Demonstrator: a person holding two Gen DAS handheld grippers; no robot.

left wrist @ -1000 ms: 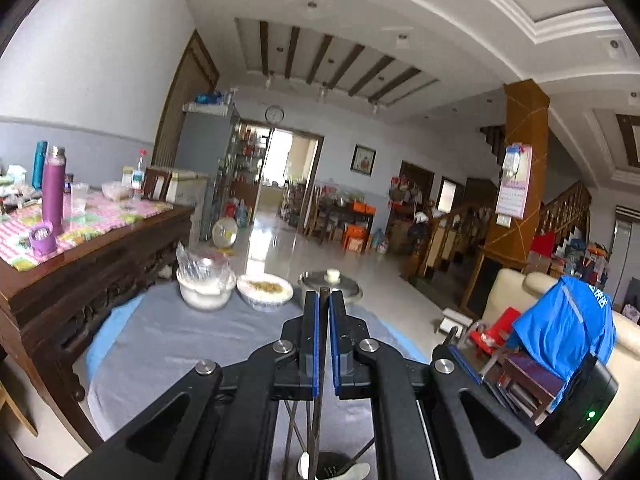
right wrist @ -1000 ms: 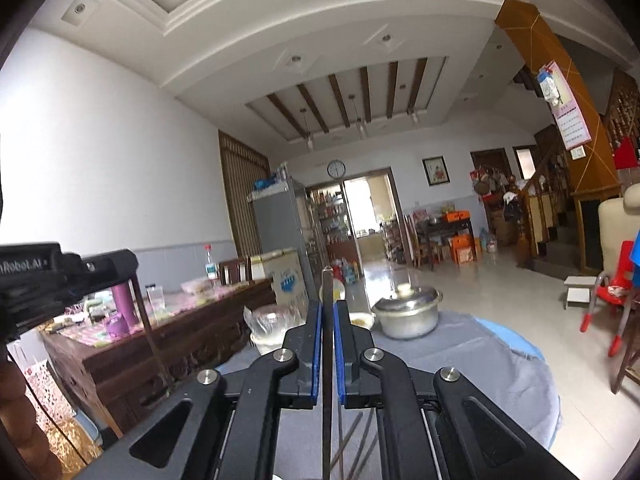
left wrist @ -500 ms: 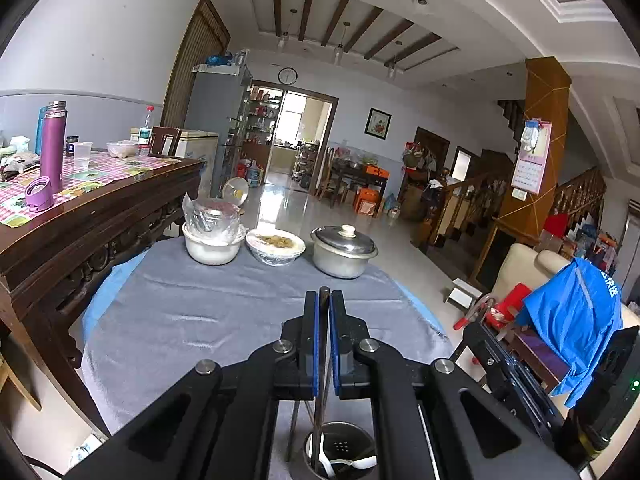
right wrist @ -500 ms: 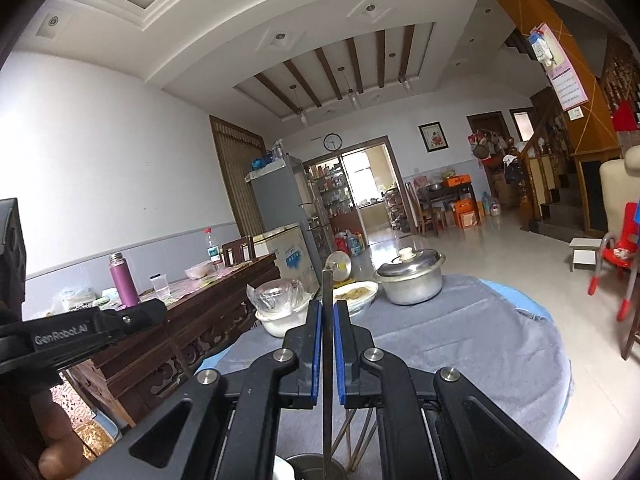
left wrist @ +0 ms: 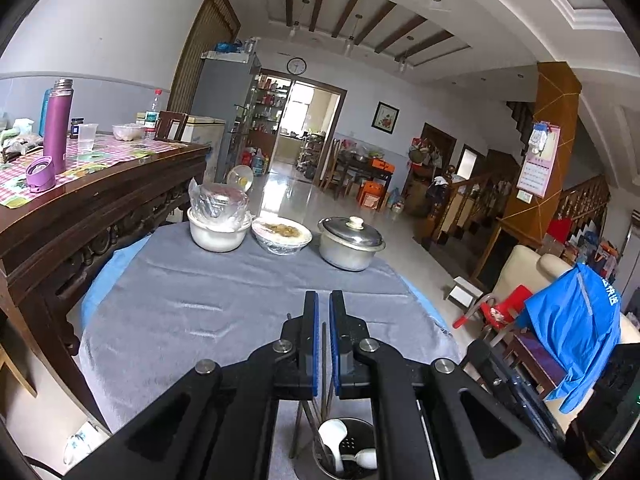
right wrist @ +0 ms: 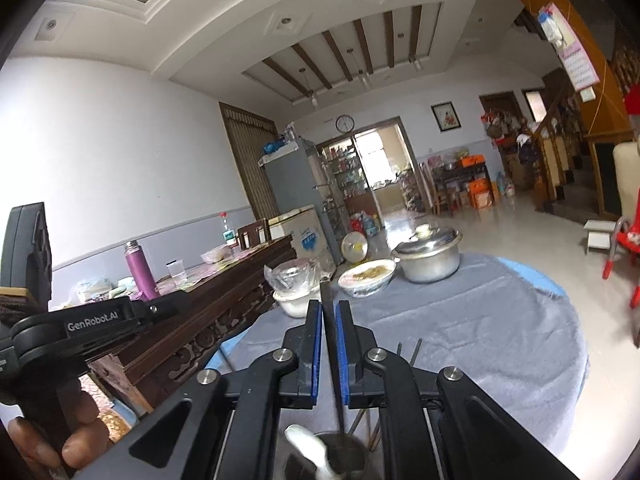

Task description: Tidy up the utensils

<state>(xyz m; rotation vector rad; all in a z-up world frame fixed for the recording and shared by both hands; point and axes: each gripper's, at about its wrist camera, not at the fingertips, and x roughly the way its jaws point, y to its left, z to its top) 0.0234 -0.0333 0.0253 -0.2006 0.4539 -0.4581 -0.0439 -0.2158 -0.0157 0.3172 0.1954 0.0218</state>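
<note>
Grey tablecloth [left wrist: 192, 312] is carrying a metal holder [left wrist: 344, 456] containing white spoons [left wrist: 332, 436]; the right gripper [right wrist: 329, 308] is pinching a chopstick [right wrist: 326, 292], the left gripper [left wrist: 324, 300] narrowly parted, its grip unclear.

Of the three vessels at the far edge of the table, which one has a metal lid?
The metal pot, rightmost in the row; the white bowl and the food dish wear plastic.
</note>
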